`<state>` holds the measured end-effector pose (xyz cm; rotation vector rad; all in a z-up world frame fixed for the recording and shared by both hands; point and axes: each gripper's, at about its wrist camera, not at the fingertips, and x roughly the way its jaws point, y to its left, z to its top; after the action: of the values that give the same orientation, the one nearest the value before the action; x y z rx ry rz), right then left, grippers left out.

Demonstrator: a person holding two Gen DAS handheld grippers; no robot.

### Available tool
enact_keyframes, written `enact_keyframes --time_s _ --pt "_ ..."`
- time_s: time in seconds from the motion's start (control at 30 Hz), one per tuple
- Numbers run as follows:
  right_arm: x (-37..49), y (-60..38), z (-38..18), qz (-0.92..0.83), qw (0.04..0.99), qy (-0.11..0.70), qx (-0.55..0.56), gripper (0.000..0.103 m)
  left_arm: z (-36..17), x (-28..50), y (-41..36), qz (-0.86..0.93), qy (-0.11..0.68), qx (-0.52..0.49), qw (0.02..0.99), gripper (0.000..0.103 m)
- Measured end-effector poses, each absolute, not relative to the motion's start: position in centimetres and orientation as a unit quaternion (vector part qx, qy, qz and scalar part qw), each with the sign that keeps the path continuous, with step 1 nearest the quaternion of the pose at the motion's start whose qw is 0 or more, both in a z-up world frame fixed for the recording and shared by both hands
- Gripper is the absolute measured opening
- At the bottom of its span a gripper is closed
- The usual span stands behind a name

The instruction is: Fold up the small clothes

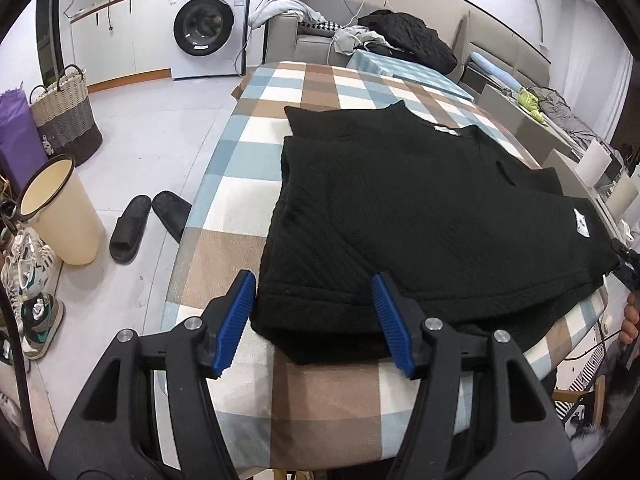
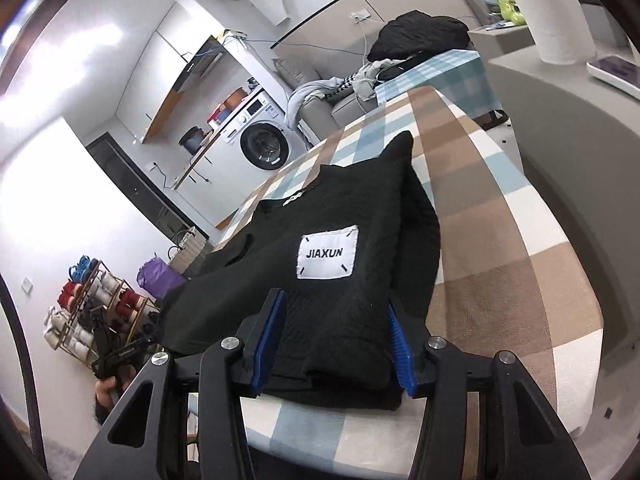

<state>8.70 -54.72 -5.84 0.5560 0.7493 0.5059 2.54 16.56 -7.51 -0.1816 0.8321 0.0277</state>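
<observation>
A black knitted garment lies folded on a table under a blue, brown and white checked cloth. It carries a white "JIAXUN" patch. My left gripper is open at the near left corner of the garment, its blue pads standing either side of the folded edge without pinching it. My right gripper is also open at the other near corner of the garment. The thick fold sits between its pads, which do not squeeze it. A hand holds each tool at the frame edges.
Left of the table on the floor are a cream bin, black slippers, a wicker basket and shoes. A washing machine and a sofa with piled clothes stand behind. A white roll stands right.
</observation>
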Motion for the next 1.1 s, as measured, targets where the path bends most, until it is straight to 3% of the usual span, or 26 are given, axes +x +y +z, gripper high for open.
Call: enact_keyframes --time_s 0.13,0.47,0.5,0.53,0.57,0.63,0.67,0.7,0.8,1.1 --pt "8.7 -54.6 -5.8 0.239 0.862 0.359 0.264 0.05 -6.5 1.8 16.3 -0.016 0.386 -0.097 0.917 0.049" --pt "9.5 -54.4 -6.6 0.236 0.86 0.371 0.258 0.05 -8.0 2.8 17.0 0.012 0.401 -0.113 0.909 0.048" --pt "9.6 -54.3 -6.8 0.236 0.86 0.373 0.256 0.05 -8.2 2.9 17.2 0.014 0.4 -0.118 0.909 0.047" --pt "9.6 -54.2 -6.9 0.234 0.86 0.374 0.255 0.05 -8.3 3.0 17.4 0.016 0.398 -0.12 0.909 0.038" --pt "9.6 -54.1 -7.0 0.23 0.862 0.375 0.254 0.048 -8.4 3.0 17.5 0.018 0.396 -0.121 0.91 0.025" --pt "9.7 -54.0 -7.1 0.224 0.866 0.375 0.245 0.026 -8.4 3.0 17.7 0.012 0.39 -0.129 0.912 0.009" --pt "9.6 -53.8 -7.0 0.224 0.868 0.373 0.24 0.021 -8.2 3.0 17.7 0.01 0.385 -0.133 0.913 0.004" --pt "9.4 -53.8 -6.7 0.227 0.872 0.365 0.233 0.014 -7.9 2.9 17.8 0.009 0.379 -0.133 0.916 0.004" --pt "9.2 -54.2 -5.8 0.227 0.88 0.342 0.239 0.009 -6.6 2.7 18.0 0.008 0.353 -0.14 0.925 0.003" --pt "12.6 -55.5 -1.7 0.226 0.888 0.287 0.281 0.007 -2.6 5.3 19.6 0.002 0.306 -0.164 0.938 0.002"
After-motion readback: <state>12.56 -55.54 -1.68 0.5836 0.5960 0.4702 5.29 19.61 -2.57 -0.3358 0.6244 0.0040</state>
